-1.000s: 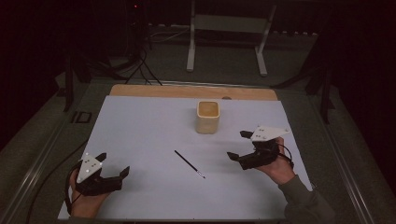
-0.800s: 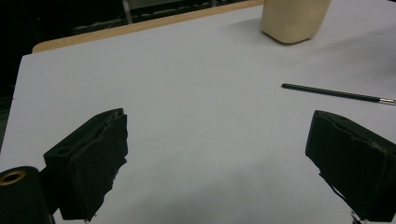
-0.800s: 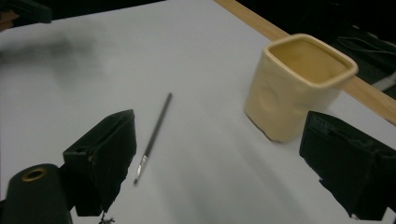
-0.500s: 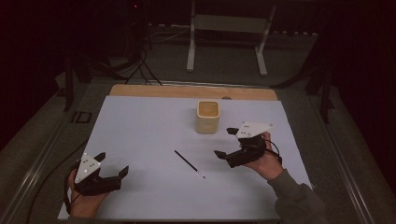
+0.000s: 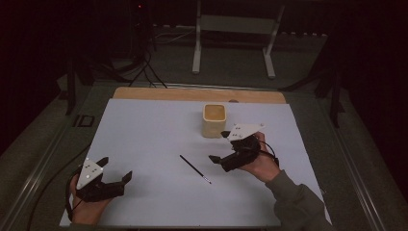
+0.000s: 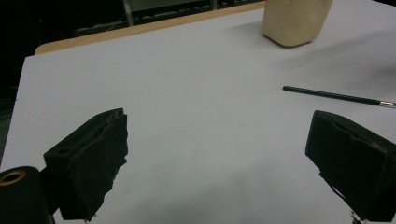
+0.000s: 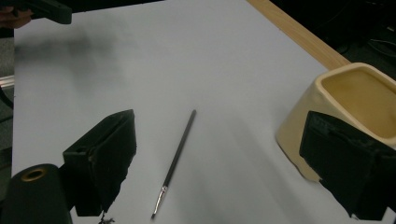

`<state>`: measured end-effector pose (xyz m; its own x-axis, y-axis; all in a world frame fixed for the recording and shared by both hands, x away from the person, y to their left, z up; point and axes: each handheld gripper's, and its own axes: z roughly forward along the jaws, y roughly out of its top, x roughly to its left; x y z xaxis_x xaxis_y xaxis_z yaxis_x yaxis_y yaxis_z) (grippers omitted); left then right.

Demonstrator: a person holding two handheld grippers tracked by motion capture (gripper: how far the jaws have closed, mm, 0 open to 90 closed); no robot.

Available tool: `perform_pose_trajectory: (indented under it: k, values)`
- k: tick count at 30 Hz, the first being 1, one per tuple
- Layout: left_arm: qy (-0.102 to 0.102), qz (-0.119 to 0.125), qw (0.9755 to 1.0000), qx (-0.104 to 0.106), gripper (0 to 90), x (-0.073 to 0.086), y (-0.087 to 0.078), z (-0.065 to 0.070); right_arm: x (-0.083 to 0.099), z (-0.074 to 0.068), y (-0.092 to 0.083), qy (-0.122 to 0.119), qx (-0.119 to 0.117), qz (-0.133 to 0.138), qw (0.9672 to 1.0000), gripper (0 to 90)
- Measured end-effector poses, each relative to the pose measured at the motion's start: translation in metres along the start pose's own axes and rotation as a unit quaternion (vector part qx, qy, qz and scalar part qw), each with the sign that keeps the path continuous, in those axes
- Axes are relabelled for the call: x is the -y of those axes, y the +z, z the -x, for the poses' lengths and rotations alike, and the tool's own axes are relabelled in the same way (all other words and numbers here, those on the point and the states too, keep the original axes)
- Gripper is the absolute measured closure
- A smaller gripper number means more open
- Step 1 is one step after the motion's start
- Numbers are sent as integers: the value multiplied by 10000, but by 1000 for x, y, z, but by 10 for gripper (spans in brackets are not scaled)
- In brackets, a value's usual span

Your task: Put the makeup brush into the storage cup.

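A thin black paintbrush with a metal ferrule lies flat on the white sheet, near the middle. A cream square cup stands upright behind it and looks hollow inside. My right gripper hovers open just right of the brush, beside the cup's front. In the right gripper view the brush lies between the spread jaws and the cup sits behind the right jaw. My left gripper rests open at the front left, holding nothing. Its own view has the brush and the cup far off.
A wooden table edge borders the sheet at the back. A metal stand and cables sit on the dark floor beyond. The left gripper appears at the top left of the right gripper view.
My right gripper has moved left and slightly forward, from the sheet's right side to just beside the brush and cup. The left gripper has stayed put.
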<state>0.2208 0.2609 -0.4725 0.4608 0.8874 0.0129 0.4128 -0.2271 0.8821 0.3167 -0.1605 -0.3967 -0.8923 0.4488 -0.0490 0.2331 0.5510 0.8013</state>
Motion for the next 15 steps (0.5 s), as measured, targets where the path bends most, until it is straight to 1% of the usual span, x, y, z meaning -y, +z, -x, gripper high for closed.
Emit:
perform_pose_trajectory:
  k: [2,7,15]
  values:
    - [7,2,10000,0,67,0,0,0,-2,0,4,-35,-5,-55,10000,109]
    - [-3,4,10000,0,67,0,0,0,-4,-1,11,-32,14,-211,9998,109]
    - [2,-6,10000,4,67,0,0,0,-11,-1,19,-158,77,-527,9985,109]
